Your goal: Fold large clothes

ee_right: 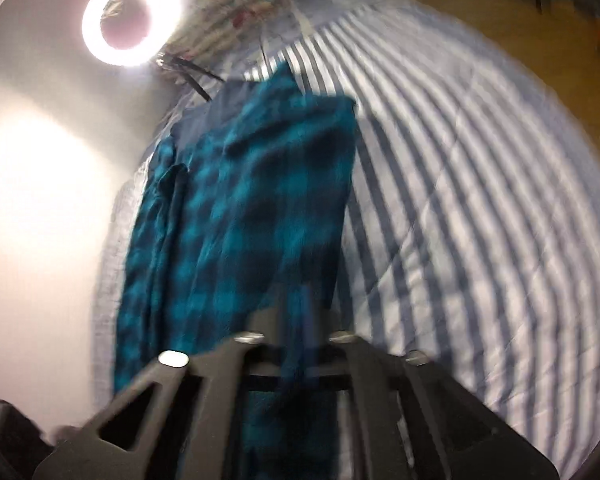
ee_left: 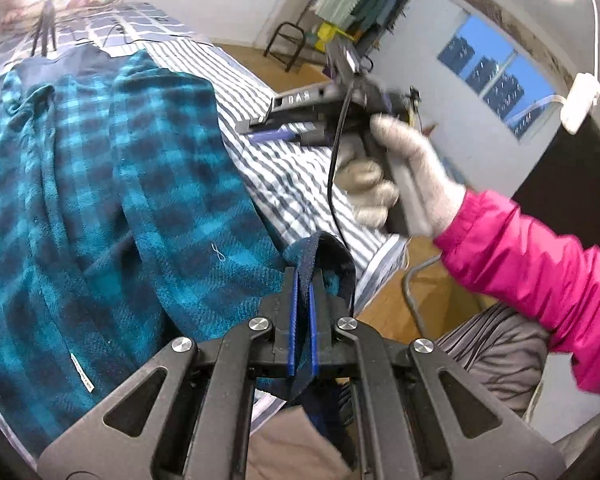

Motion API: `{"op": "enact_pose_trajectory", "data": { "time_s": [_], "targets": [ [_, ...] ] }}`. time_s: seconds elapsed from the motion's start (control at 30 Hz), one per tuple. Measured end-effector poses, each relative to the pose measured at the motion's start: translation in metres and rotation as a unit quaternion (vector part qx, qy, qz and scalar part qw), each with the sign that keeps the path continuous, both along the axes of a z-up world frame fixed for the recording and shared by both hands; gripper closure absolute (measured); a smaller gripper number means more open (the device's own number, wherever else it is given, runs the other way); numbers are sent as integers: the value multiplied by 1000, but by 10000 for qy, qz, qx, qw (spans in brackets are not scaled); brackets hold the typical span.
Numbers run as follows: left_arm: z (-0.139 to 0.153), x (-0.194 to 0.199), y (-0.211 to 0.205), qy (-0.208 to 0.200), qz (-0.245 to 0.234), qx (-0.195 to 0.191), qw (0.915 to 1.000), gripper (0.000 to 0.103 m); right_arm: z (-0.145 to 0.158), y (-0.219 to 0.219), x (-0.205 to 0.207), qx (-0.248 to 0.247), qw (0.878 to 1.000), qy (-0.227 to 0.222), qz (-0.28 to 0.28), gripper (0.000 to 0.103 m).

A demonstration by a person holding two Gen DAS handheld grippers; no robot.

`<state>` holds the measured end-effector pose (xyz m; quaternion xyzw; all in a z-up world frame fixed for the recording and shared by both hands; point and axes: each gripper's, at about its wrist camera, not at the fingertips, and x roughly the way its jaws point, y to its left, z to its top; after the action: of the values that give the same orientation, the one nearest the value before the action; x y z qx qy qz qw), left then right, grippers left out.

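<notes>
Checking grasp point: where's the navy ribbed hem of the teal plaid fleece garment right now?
Left wrist view, bottom centre: the navy ribbed hem is pinched in the left gripper, off the near edge of the striped bedsheet, with the teal plaid fleece garment spread left.

Blurred teal plaid garment (ee_right: 252, 208) lies on the striped bedspread (ee_right: 460, 200), its near end between the right gripper's (ee_right: 296, 320) jaws.

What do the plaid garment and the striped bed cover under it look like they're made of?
Plaid garment: seemingly a soft, napped flannel or fleece, matte teal and navy, with a fuzzy surface and thick, rounded folds. Its dark navy edge band, pinched in the left tongs, looks ribbed or knitted. Striped bed cover: probably thin, smooth woven cotton or a blend, with fine puckers suggesting light quilting; fibre cannot be confirmed.
</notes>
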<state>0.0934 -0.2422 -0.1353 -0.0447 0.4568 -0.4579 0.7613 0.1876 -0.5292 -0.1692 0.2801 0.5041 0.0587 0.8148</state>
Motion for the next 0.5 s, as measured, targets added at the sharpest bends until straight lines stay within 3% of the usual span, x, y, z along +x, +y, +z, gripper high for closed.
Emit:
{"op": "enact_pose_trajectory", "data": {
  "time_s": [0.03, 0.17, 0.23, 0.27, 0.5],
  "targets": [
    [2, 1, 2, -9, 38, -60, 10000, 101, -5, -1, 0, 65, 10000, 48, -56, 57],
    [15, 4, 12, -83, 183, -198, 9996, 101, -26, 4, 10, 208, 9996, 182, -110, 57],
    [22, 4, 17, -110, 252, -280, 9992, 101, -29, 7, 18, 185, 9997, 142, -107, 81],
    [25, 3, 19, -116, 266, -310, 9991, 101, -28, 10, 22, 96, 9998, 150, -28, 101],
    [23, -18, 7, -162, 25, -361, 9992, 101, 3, 19, 34, -776, 9967, -232, 91, 103]
  ]
}}
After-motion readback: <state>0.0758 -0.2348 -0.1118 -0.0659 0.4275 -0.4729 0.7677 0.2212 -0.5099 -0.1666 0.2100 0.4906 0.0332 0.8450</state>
